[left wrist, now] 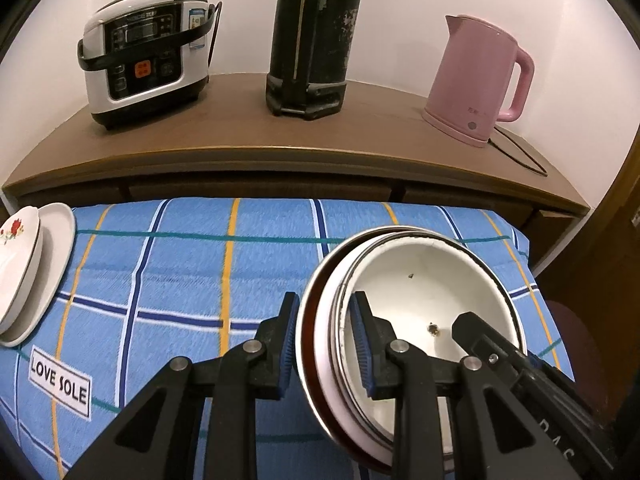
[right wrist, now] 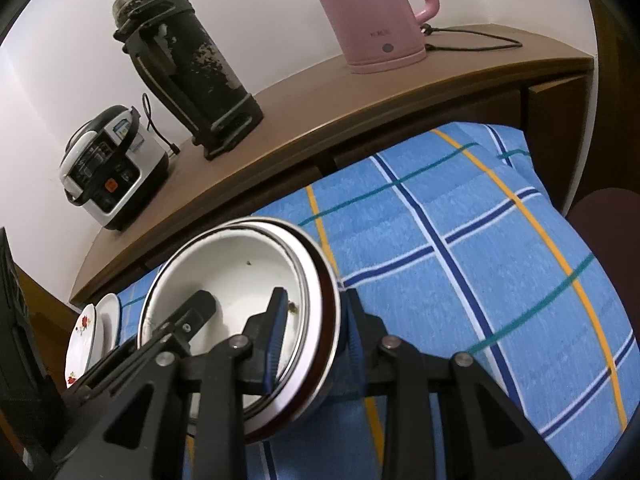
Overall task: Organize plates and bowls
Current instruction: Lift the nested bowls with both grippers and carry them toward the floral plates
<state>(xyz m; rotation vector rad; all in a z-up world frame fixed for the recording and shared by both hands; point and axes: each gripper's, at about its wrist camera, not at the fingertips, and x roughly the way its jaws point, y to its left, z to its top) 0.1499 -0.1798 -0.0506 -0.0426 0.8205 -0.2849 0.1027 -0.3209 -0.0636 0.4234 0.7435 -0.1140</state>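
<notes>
A stack of nested white bowls (left wrist: 420,280) with dark rims sits on the blue plaid cloth (left wrist: 180,280). My left gripper (left wrist: 326,344) is shut on the stack's left rim, one finger inside, one outside. My right gripper (right wrist: 314,340) is shut on the opposite rim of the same stack (right wrist: 240,276); one of its fingers (left wrist: 480,332) shows inside the bowl in the left wrist view. Two stacked white plates (left wrist: 36,264), the top one with a red flower, lie at the cloth's left edge. They also show in the right wrist view (right wrist: 90,332).
A brown wooden counter (left wrist: 280,136) runs behind the cloth. On it stand a white and black rice cooker (left wrist: 144,56), a worn black thermos (left wrist: 312,36) and a pink kettle (left wrist: 476,80) with a cord. A white wall is behind.
</notes>
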